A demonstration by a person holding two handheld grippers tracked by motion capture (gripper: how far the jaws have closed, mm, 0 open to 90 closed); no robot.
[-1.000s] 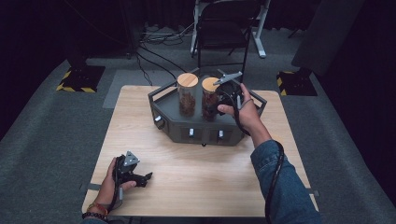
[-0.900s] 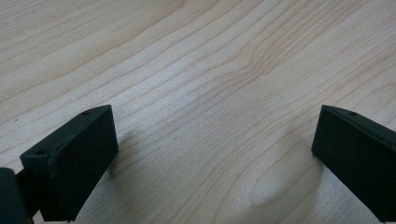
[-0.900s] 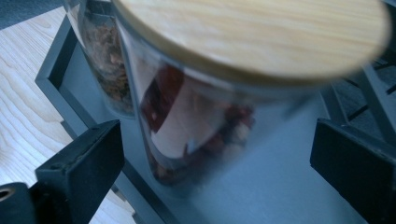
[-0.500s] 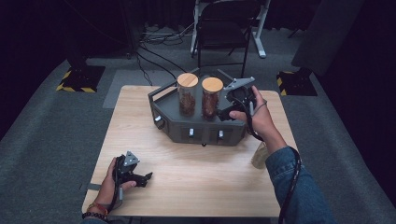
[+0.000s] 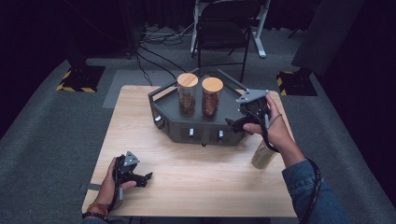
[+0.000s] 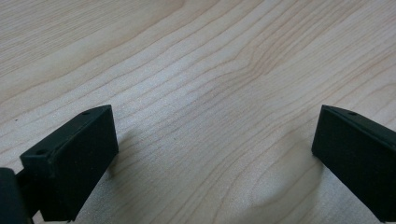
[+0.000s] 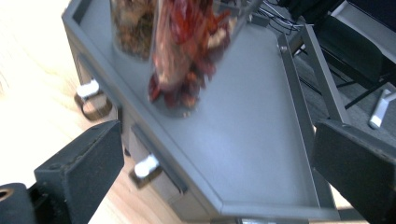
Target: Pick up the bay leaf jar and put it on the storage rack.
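Wooden table (image 5: 187,186): two hand-held grippers, one grey tray unit, three jars.

Nearest, at the table's front left corner: left gripper (image 5: 140,178), one, held low in the person's left hand (image 5: 111,184); in the left gripper view its jaws stand wide apart over bare wood grain, nothing between them; front right: one jar (image 5: 262,156) with pale contents, standing on the table just under the right forearm, partly hidden by it; mid-table: right gripper (image 5: 236,123), one, in the right hand (image 5: 275,130) at the tray unit's right front corner, jaws apart and empty, aimed along the deck; dark grey tray unit (image 5: 224,109), one, with three small white knobs (image 5: 191,132) on its front face; on its deck two clear jars side by side, each with a wooden lid: left jar (image 5: 187,95) of brown contents, right jar (image 5: 211,98) of red dried pieces; beyond the table: one black chair (image 5: 223,28), cables on grey carpet.
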